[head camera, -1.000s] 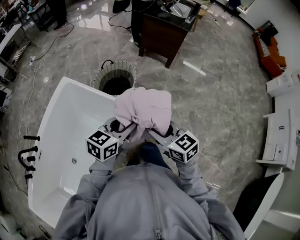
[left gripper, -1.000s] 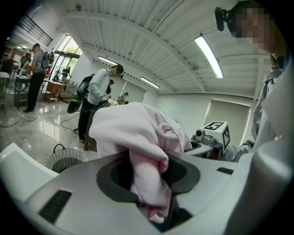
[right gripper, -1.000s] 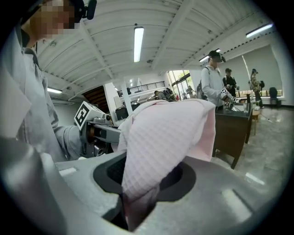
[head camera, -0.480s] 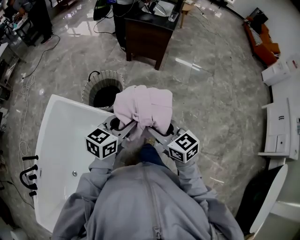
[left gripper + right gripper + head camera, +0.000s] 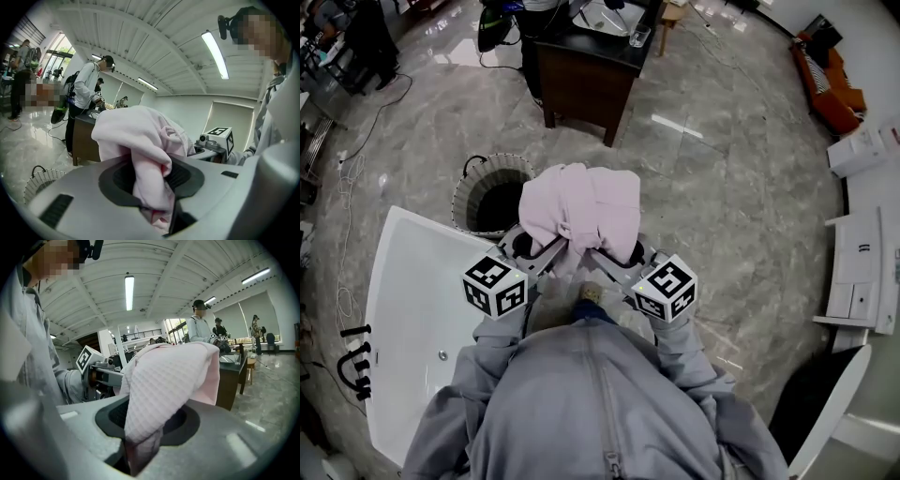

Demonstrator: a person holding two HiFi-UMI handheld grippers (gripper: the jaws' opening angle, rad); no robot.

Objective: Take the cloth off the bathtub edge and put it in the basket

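Already off the bathtub (image 5: pixel 412 291) edge: the pink cloth (image 5: pixel 581 211), bunched up in the air, pinched tight by the jaws of the left gripper (image 5: pixel 532 247) and the right gripper (image 5: pixel 623 253). Not yet in the basket (image 5: pixel 467 211), just left of the cloth and close by. Left to do: carry over, let go, drop in. Lots of bare floor (image 5: pixel 741 187) around; only the tub rim and the basket rim to watch.

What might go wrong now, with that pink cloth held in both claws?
1. The cloth is a bulky bundle pinched only at its lower folds by the left claw and right claw; it may slip out onto the floor.
2. The basket stands right beside the bathtub; released off-centre, the cloth may drape over its rim or land in the bathtub.
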